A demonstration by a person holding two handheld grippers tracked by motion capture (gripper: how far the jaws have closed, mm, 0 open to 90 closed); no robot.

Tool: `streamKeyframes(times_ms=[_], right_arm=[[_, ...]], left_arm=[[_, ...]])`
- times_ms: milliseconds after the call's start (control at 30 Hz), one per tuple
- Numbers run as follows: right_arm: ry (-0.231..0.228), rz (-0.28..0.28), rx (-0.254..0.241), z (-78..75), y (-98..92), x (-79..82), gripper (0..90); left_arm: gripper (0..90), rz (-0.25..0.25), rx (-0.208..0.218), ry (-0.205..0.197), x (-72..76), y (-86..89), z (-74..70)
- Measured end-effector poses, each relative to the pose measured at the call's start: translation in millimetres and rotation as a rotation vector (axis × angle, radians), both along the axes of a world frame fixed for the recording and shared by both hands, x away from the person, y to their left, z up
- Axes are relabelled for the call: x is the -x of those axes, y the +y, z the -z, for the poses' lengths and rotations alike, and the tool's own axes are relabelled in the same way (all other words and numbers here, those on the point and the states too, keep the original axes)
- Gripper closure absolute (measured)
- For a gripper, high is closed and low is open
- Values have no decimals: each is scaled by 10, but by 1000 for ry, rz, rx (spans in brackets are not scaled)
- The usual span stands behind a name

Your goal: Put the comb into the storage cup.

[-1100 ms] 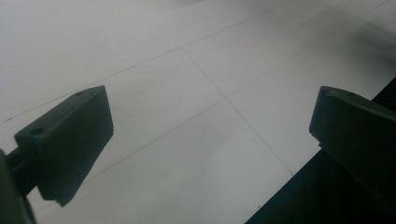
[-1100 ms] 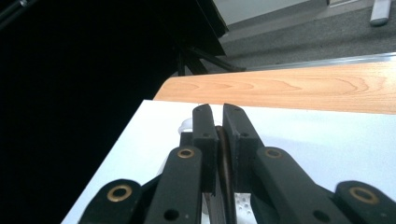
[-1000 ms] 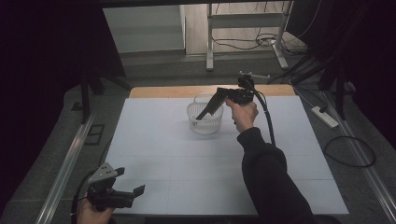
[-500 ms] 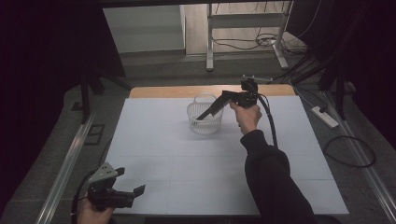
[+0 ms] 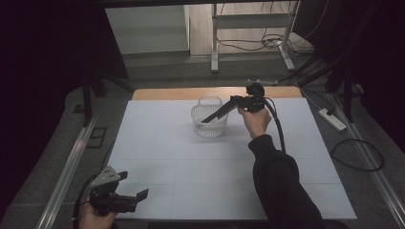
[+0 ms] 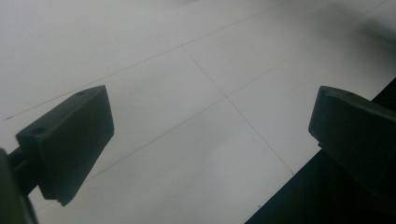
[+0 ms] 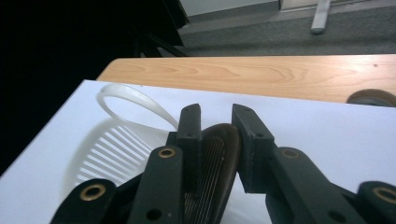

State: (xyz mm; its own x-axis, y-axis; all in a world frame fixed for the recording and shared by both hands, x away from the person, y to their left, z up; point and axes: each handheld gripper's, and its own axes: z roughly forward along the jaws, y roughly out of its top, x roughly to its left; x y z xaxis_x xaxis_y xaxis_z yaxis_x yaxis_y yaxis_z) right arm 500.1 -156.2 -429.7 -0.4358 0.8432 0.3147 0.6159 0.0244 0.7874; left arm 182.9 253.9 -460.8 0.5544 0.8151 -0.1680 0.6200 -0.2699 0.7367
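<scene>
The right claw (image 5: 212, 117) reached down into the white basket (image 5: 208, 125), covering most of its inside from above. Its jaws had just been opening; a dark brown ridged object (image 7: 212, 172), hard to identify, sat between them, against one pad, clear of the other. The basket stood mid-surface (image 5: 157, 143). The left claw (image 5: 136, 198) hung spread, empty, at the near edge.

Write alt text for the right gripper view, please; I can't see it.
The right gripper, whose two black jaws have just been opening, has a dark brown ridged object between them, over a white slotted basket with a looped handle. The basket sits on a white sheet; a wooden table edge lies beyond.
</scene>
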Motion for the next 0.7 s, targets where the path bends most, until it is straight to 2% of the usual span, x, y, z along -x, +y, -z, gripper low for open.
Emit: streamKeyframes(times_ms=[67,300,433,600,700], right_arm=[[-3,4,22,16,-9,2,715],[-9,10,43,50,-42,6,676],[-29,12,94,34,-25,19,588],[-19,-4,85,33,-24,16,463],[-19,-6,96,27,-14,21,401]], left_arm=[[10,0,0,0,0,0,0],[11,0,1,2,-2,0,1],[10,-1,1,3,-3,1,1],[10,-1,1,4,-4,2,1],[10,-1,2,4,-5,2,1]])
